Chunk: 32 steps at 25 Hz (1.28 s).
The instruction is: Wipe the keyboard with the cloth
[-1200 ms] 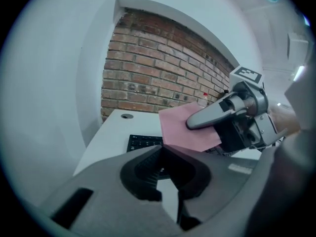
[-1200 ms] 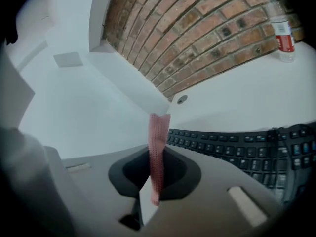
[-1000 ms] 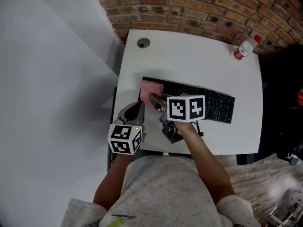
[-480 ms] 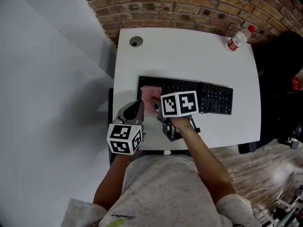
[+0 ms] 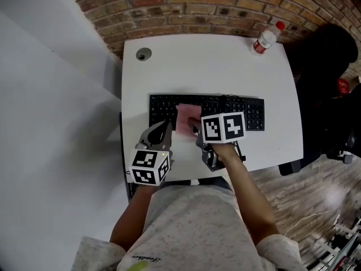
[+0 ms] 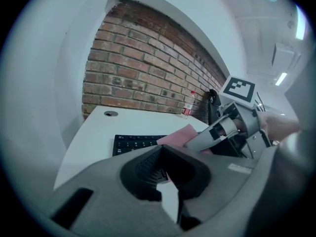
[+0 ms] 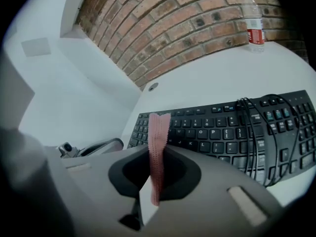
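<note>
Nearest the camera, the left gripper (image 5: 163, 128) is held over the near part of the desk (image 5: 214, 61), just in front of the keyboard (image 5: 237, 109). Its jaws are closed on each other with nothing between them, as seen in the left gripper view. Beside it, the right gripper (image 5: 195, 125) is clamped on the pink cloth (image 5: 187, 113). In the right gripper view the cloth is seen edge-on, pinched between the jaws, with its free end laid over the keys.

One second earlier the cloth lay at the keyboard's left end. It is now found further in, left of the middle, with a strip of bare keys exposed to its left. A rightward stroke is thus judged to be under way, and the left end is taken as already passed over. The middle and right keys are still to be wiped.

A black cable (image 7: 252, 132) is draped across the keyboard's right half and may snag the cloth. Beyond, a grommet (image 5: 144, 53) and a bottle (image 5: 266, 38) are seen at the desk's far corners, before a brick wall (image 5: 197, 4).
</note>
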### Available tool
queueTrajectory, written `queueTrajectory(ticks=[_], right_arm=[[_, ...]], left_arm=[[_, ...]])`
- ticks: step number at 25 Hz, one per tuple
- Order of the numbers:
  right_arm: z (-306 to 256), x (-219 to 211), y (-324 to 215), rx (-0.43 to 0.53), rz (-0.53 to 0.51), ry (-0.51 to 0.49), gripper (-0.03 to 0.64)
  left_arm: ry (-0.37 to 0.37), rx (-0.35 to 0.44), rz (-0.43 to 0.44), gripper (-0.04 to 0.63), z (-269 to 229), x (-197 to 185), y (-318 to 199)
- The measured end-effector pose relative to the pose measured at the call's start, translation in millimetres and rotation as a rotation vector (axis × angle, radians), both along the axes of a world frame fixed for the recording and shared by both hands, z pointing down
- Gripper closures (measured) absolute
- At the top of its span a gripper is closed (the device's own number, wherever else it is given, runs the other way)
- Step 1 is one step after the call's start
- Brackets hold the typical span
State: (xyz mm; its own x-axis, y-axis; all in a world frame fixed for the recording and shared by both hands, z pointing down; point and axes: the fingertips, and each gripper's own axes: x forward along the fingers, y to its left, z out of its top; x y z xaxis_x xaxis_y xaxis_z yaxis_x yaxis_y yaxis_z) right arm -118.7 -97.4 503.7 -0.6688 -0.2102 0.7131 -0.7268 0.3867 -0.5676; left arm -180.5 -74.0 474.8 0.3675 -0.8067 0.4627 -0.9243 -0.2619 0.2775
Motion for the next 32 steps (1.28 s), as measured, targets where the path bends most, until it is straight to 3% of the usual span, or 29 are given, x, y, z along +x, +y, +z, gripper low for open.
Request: queueTrajectory(ticks=[32], right_arm=[[8,211,-26,0.022,0.224,-0.046,0.592]], left_arm=[[-0.03,-0.017,0.12,0.597,2,136,-29]])
